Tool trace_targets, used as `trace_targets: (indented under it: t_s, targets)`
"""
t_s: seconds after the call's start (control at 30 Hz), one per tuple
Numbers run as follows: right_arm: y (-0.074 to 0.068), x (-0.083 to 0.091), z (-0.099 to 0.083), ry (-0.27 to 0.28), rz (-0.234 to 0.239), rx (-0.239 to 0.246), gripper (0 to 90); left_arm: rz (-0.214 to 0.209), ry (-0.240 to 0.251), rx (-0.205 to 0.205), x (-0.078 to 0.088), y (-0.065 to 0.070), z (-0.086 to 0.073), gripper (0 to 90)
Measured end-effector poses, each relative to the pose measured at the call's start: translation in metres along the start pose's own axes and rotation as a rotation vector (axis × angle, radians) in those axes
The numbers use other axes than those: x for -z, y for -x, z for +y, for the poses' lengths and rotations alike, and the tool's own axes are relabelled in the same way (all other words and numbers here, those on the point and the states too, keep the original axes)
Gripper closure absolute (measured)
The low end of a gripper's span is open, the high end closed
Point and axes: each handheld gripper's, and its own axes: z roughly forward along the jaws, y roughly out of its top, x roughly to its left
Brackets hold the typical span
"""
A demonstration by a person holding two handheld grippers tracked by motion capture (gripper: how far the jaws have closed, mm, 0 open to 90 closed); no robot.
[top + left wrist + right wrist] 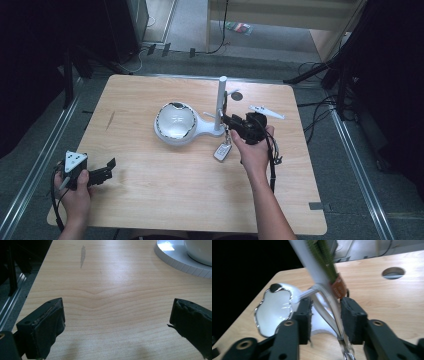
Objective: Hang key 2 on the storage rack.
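Wooden bench (pixel 150 190) sits on grey floor, dark surroundings, cables at the back. White stand (pixel 192 127) at bench centre: round dish-like base with a shiny rim, an upright post (pixel 220 102) rising from its right end. Right hand-held gripper (pixel 231 121) is at the post, level, pointing left in the high view. In the right gripper view its jaws stand partly spread on either side of a pale strap (pixel 329 307) hanging down by the post; pads look just clear of it, blur makes contact hard to tell. Green cord and an orange tag (pixel 339 287) hang on the post just above the jaws. Grey key fob (pixel 223 151) hangs or lies just below the right hand, by the stand's base. Left hand-held gripper (pixel 107 169) rests at the bench's near-left corner, jaws spread wide, bare wood between them, well apart from the stand. White flat piece (pixel 266 111) lies right of the post.
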Motion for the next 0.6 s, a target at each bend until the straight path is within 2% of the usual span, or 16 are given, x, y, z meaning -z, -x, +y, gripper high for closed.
trace_targets:
  t_s: [0.03, 0.23, 0.3, 0.33, 0.37, 0.43, 0.47, 0.5, 0.53, 0.57, 0.6]
  targets:
    - [0.001, 0.002, 0.000, -0.007, -0.027, 0.011, 57.9, 0.000, -0.002, 0.000, 0.000, 0.000, 0.000, 0.1]
    - [-0.002, 0.008, 0.000, -0.007, -0.112, 0.091, 50.9, 0.000, -0.003, -0.002, 0.000, 0.000, 0.000, 0.1]
    - [-0.003, 0.010, 0.000, -0.015, -0.127, 0.096, 50.1, 0.001, -0.001, -0.003, 0.000, 0.000, 0.000, 0.1]
    - [-0.004, 0.014, 0.001, -0.017, -0.189, 0.107, 46.1, 0.001, -0.001, -0.003, 0.000, 0.000, 0.000, 0.1]
    - [-0.004, 0.016, 0.002, -0.017, -0.209, 0.111, 44.2, 0.003, 0.000, -0.003, 0.000, 0.000, 0.000, 0.1]
    - [-0.004, 0.017, 0.002, -0.016, -0.216, 0.111, 41.4, 0.002, -0.002, -0.002, 0.000, 0.000, 0.000, 0.1]
    - [-0.004, 0.018, 0.002, -0.016, -0.235, 0.114, 38.5, 0.002, -0.002, -0.003, 0.001, 0.000, 0.000, 0.1]
    - [-0.006, 0.021, 0.002, -0.027, -0.292, 0.135, 26.8, 0.003, -0.002, -0.003, 0.001, 0.000, 0.000, 0.1]
    - [-0.006, 0.021, 0.002, -0.027, -0.292, 0.135, 26.8, 0.003, -0.002, -0.002, 0.000, 0.000, 0.000, 0.1]
    - [-0.008, 0.022, 0.002, -0.030, -0.348, 0.163, 13.7, 0.003, -0.003, -0.001, 0.000, 0.000, 0.000, 0.1]
    - [-0.008, 0.022, 0.002, -0.033, -0.359, 0.166, 9.5, 0.003, -0.003, -0.001, 0.000, 0.000, 0.000, 0.1]
